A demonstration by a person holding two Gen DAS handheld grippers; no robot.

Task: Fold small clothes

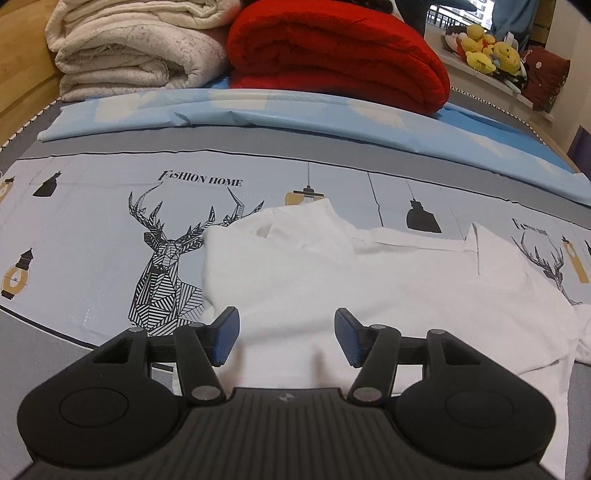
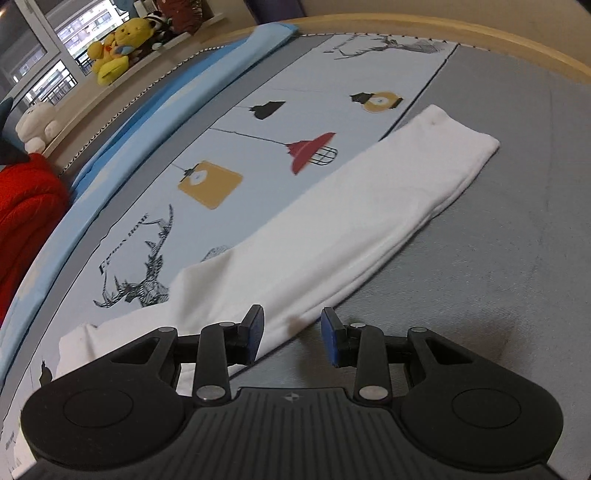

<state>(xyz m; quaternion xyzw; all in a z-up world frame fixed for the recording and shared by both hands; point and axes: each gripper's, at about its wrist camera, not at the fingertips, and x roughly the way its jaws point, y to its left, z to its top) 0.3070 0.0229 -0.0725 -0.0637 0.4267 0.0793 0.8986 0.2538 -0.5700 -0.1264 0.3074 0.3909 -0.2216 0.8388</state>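
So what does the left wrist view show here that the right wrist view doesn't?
Only the left wrist view shows the white top's body and collar, the folded cream quilt, and the open left claw over the fabric.

Only the right wrist view shows the long white sleeve stretched toward the bed's far edge, a white plush bear, and the open right claw astride the sleeve's near edge.

Both show the deer-print bedsheet, the red blanket and the yellow plush toys.

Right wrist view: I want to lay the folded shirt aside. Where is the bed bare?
The grey sheet, right of the white sleeve up to the wooden bed rim, lies bare. Across the sleeve, the lamp-printed band is free. Far left is crowded by the red blanket.
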